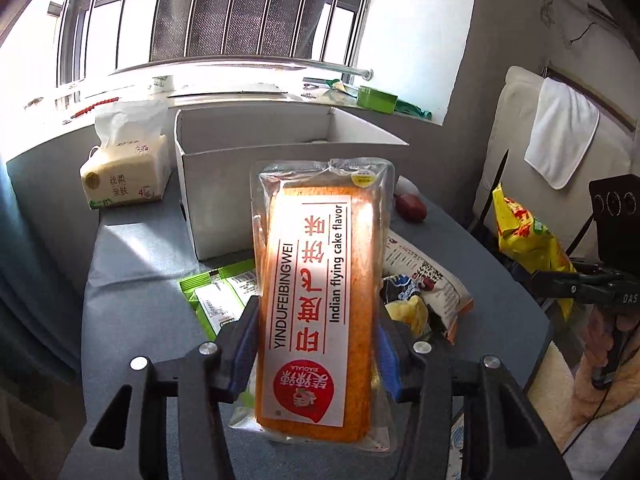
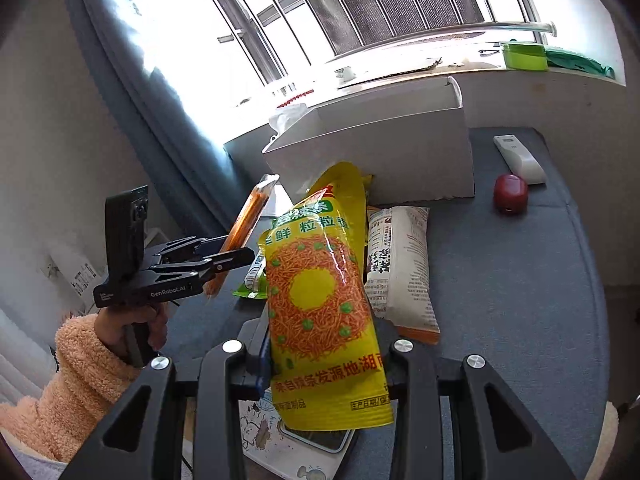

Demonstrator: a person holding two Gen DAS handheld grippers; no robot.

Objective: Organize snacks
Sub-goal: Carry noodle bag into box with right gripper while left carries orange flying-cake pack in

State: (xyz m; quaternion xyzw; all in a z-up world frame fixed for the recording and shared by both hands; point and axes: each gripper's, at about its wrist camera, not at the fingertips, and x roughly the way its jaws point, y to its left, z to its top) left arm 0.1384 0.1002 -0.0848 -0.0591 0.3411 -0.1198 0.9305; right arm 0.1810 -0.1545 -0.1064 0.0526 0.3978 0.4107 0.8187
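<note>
A clear-wrapped orange cake pack (image 1: 320, 280) labelled "Indian flying cake flavor" stands upright, lifted off the grey table (image 1: 132, 264), with my left gripper (image 1: 316, 352) shut on its lower sides. Behind it sits an open white cardboard box (image 1: 224, 200). In the right wrist view my right gripper (image 2: 328, 364) is shut on a yellow snack bag (image 2: 320, 300), held above the table in front of the box (image 2: 380, 148). That view also shows the left gripper (image 2: 224, 260) with the cake pack (image 2: 250, 216) edge-on, carried by a hand in a fuzzy peach sleeve (image 2: 80, 380).
Green packets (image 1: 216, 296), a white and orange bag (image 2: 400, 264) and a small dark and yellow pack (image 1: 404, 300) lie on the table before the box. A tissue pack (image 1: 124, 176) stands left of the box. A dark red object (image 2: 510, 194) and a white remote (image 2: 520, 158) lie to its right.
</note>
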